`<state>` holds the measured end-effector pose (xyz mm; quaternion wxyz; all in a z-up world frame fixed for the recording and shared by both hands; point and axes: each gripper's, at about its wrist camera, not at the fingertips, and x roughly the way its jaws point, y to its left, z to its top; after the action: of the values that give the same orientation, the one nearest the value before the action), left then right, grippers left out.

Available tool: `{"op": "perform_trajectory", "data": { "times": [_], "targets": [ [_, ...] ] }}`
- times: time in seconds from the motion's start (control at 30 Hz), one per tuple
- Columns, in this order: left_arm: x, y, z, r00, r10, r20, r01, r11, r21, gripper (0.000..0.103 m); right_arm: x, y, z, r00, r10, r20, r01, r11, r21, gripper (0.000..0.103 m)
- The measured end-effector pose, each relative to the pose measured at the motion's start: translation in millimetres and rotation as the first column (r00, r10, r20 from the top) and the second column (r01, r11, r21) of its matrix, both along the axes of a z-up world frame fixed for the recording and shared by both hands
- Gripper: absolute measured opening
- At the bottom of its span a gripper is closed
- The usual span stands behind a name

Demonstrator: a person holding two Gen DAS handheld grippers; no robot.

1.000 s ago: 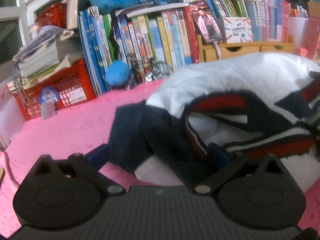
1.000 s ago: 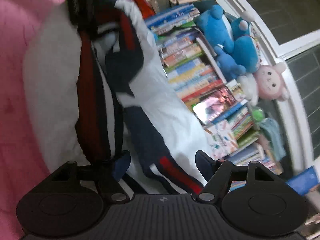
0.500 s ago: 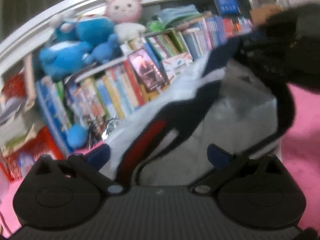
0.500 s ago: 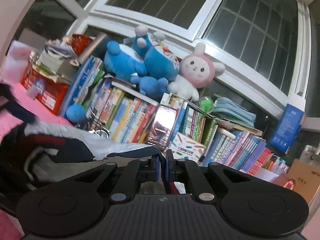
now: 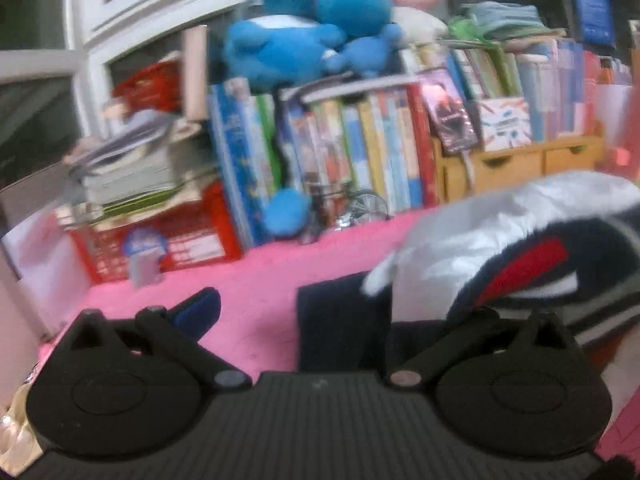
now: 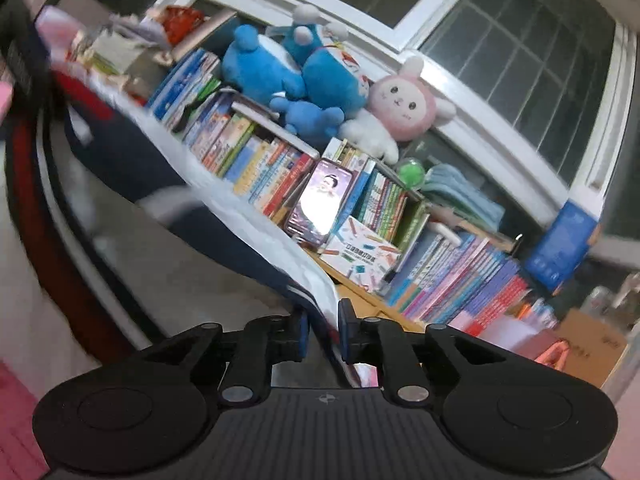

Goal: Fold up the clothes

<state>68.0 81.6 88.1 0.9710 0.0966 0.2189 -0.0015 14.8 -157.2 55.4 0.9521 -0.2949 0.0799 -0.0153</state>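
Note:
A white garment [image 5: 480, 232] with navy and red stripes lies bunched on the pink cover [image 5: 256, 280], at the right of the left wrist view. One navy part of it [image 5: 340, 328] reaches in between the fingers of my left gripper [image 5: 340, 308], which is open; the cloth hides the right fingertip. In the right wrist view the garment [image 6: 168, 264] hangs lifted and stretched toward the left. Its navy-and-white edge is pinched between the pads of my right gripper [image 6: 323, 334]. Those jaws are opening slightly, with the cloth still between them.
Behind the pink cover stand packed rows of books [image 5: 352, 160], with blue plush toys [image 5: 304, 36] and a pink one [image 6: 400, 108] on top. A red basket [image 5: 168, 240] under stacked papers sits at the left, wooden drawers [image 5: 516, 164] at the right, and a cardboard box [image 6: 592, 348] beyond them.
My right gripper went from open to shut on the garment's edge, rolled, and raised the cloth. The left wrist view swung back from the lifted garment toward the shelf and the pink cover.

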Motion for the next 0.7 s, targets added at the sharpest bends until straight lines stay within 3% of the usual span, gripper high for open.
{"op": "perform_trajectory", "data": {
  "times": [0.1,0.27,0.37,0.43,0.47,0.53,0.63,0.7],
  "targets": [
    [-13.8,12.0,6.1,0.999,-0.035,-0.005,0.034,0.996,-0.080,0.103,-8.5,-7.1,3.0,0.999,-0.004,-0.049,0.009,0.994,0.107,0.016],
    [-30.1,15.9,2.2,0.999,-0.048,-0.006,0.047,0.997,-0.055,0.103,-3.1,-24.8,-2.6,0.988,-0.153,-0.030,0.154,0.986,0.067,0.030],
    [-36.0,17.2,-2.0,0.993,-0.110,-0.033,0.107,0.990,-0.096,0.103,1.0,-38.9,-3.8,0.981,-0.165,-0.100,0.176,0.978,0.115,0.042],
    [-40.4,15.6,-2.1,0.988,-0.155,-0.028,0.151,0.982,-0.116,0.103,-2.0,-45.4,0.6,0.983,-0.139,-0.121,0.160,0.969,0.187,0.038],
    [-42.2,15.7,-0.8,0.983,-0.180,-0.022,0.176,0.976,-0.127,0.103,-6.7,-52.1,9.1,0.987,-0.104,-0.121,0.134,0.952,0.276,0.035],
    [-46.5,16.4,1.9,0.968,-0.250,-0.013,0.244,0.956,-0.161,0.103,-14.5,-76.2,30.5,0.990,-0.092,-0.105,0.132,0.869,0.476,0.034],
    [-56.8,17.0,4.0,0.913,-0.408,0.010,0.399,0.888,-0.229,0.103,-12.4,-120.4,52.1,0.979,-0.170,-0.109,0.199,0.726,0.659,0.039],
    [-66.4,16.1,3.6,0.878,-0.477,0.032,0.469,0.847,-0.251,0.103,-2.6,-131.6,49.4,0.964,-0.201,-0.176,0.266,0.760,0.593,0.041]
  ]
}}
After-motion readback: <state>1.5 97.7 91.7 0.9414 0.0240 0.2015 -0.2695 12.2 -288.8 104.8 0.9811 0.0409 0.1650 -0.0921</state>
